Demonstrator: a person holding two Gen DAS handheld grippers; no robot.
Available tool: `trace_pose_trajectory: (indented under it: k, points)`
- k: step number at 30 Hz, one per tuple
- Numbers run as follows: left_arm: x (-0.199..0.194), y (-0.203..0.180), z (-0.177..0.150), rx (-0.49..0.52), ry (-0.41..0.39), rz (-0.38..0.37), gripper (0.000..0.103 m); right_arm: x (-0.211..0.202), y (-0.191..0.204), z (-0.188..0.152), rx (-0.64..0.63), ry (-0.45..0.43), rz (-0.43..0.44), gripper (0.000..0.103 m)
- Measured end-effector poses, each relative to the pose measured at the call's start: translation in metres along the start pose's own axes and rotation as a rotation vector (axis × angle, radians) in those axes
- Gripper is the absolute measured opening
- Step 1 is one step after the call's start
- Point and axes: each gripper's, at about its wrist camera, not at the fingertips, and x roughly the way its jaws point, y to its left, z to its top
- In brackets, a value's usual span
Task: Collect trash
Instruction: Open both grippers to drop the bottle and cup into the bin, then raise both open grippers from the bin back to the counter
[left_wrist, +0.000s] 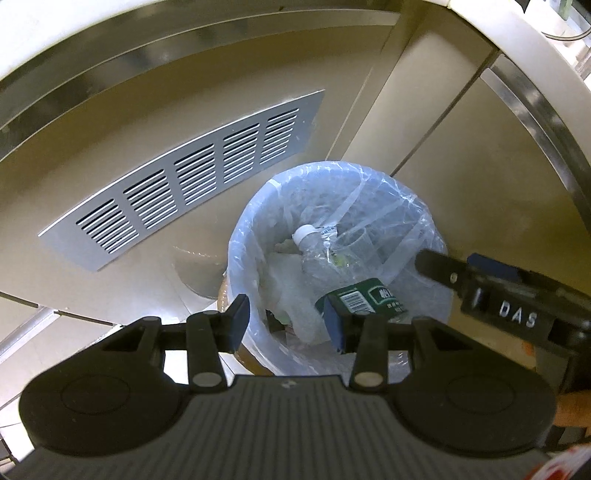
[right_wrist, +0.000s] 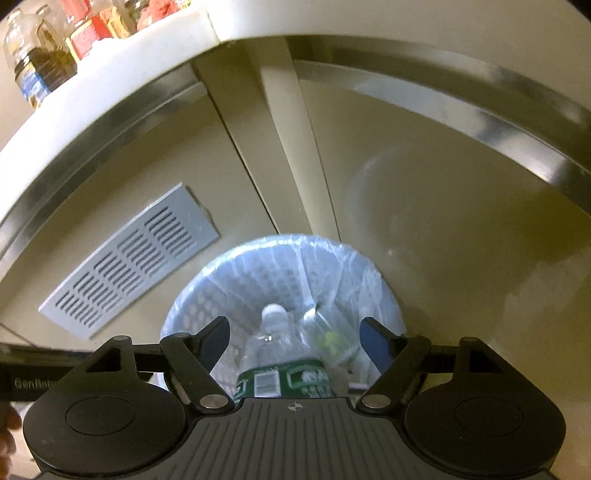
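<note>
While the right gripper (right_wrist: 294, 341) hung agape and empty above it, the bottle (right_wrist: 282, 363) lay in the lined bin (left_wrist: 373, 192), cap (left_wrist: 305, 232) toward the cabinet vent (left_wrist: 184, 177); the left gripper (left_wrist: 288, 319) stood partly open, holding nothing.

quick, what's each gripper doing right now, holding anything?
Left gripper: open, holding nothing.
Right gripper: open, empty; the bottle lies in the bin below.
</note>
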Motion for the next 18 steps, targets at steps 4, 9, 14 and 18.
trace_pose_trajectory:
  k: [4,9,14,18]
  points:
    - [0.0,-0.002,-0.003,0.009,-0.001,-0.004,0.04,-0.006,0.0,-0.006,0.005,0.035,0.0,0.077]
    - [-0.01,-0.006,-0.007,0.009,-0.001,-0.006,0.04,-0.013,0.001,-0.01,0.008,0.065,-0.004,0.077]
    - [-0.023,-0.013,-0.011,0.008,-0.009,-0.003,0.04,-0.027,0.003,-0.009,0.001,0.069,0.003,0.077]
    - [-0.038,-0.02,-0.015,0.002,-0.024,0.003,0.04,-0.038,0.008,-0.009,-0.012,0.068,0.016,0.077]
